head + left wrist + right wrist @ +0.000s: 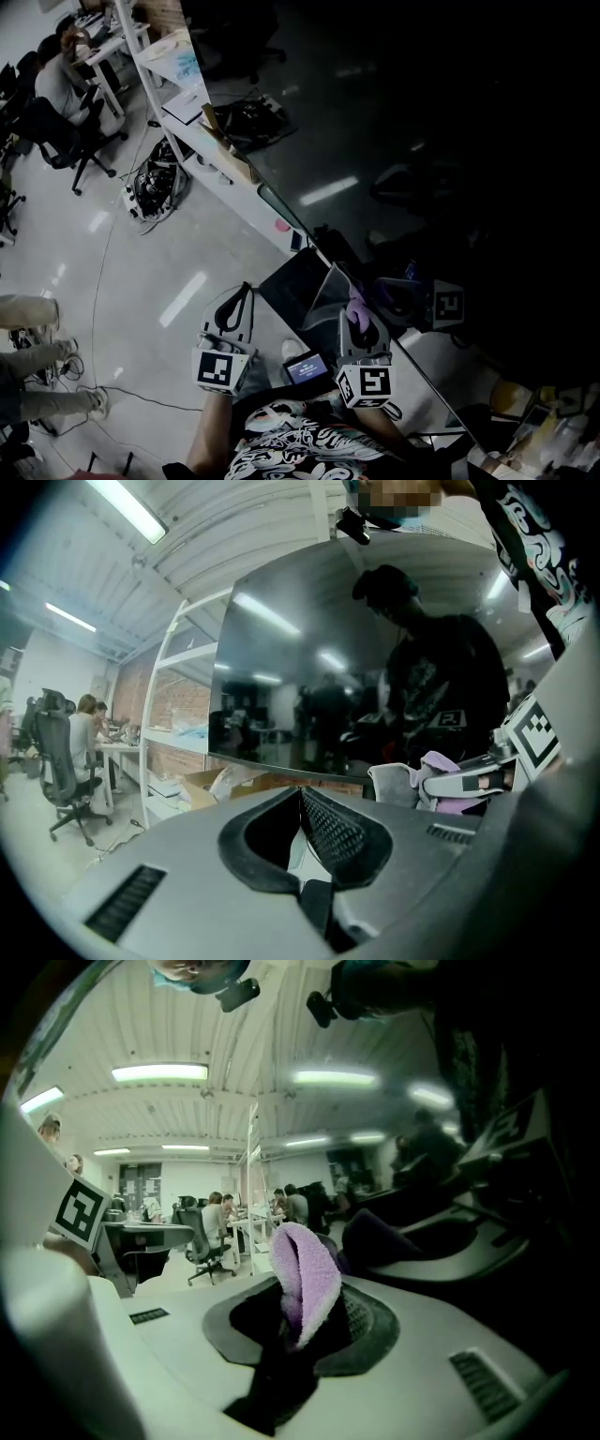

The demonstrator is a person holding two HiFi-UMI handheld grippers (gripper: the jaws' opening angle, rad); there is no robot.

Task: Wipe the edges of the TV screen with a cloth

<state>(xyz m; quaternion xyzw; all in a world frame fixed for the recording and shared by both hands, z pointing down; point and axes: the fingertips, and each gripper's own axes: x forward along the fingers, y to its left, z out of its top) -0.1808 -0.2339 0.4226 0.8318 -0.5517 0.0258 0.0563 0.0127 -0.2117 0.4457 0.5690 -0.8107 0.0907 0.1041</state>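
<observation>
A person works at the lower edge of a large dark TV with a gripper in each hand. The right gripper has its jaws clamped on a purple cloth, which stands up from between them in the right gripper view, close against the glossy screen; whether the fabric actually touches the glass cannot be told. The left gripper hangs just beside it, clear of the screen, with its jaws brought together at the tips and nothing between them. From that side the cloth shows just under the TV's bottom edge.

Behind the TV, a white shelf rack carries an open cardboard box; something pale and rounded rises at its rim, too indistinct to name. The same box sits on the shelf in the head view. Farther back, people sit at desks in the office.
</observation>
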